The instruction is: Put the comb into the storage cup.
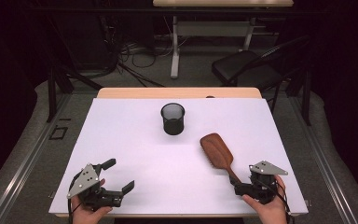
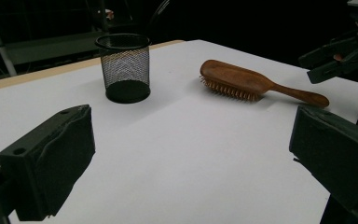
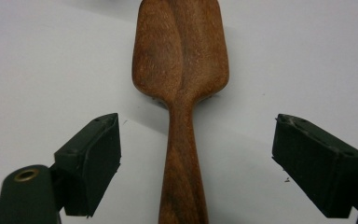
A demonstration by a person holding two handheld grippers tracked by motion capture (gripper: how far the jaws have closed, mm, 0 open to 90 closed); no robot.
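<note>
Right gripper (image 1: 242,188), sitting in the lower right of the high view, is holding its two black jaws wide apart with the handle of the brown wooden paddle hairbrush (image 1: 218,151) running up between them. In the right gripper view the handle (image 3: 182,172) is rising through the middle of the frame, a clear gap of white showing on either side, so the pads are not touching the wood yet; the hand is lining up this way, I judge, so that closing will pinch the narrow handle across its width. That hairbrush is lying right of centre on the white table (image 1: 135,140), bristles down and smooth back up, its broad head pointing toward the top of the frame and its handle angling down to the lower right, which is leaving the slim end nearest the person.

Left gripper (image 1: 119,175) is resting at the lower left, jaws spread and holding nothing, well apart from the brush, probably waiting. Above centre, the black wire-mesh cup (image 1: 173,118) is standing upright, mouth open, well apart from the brush head; it looks like a likely place for the brush to go.
</note>
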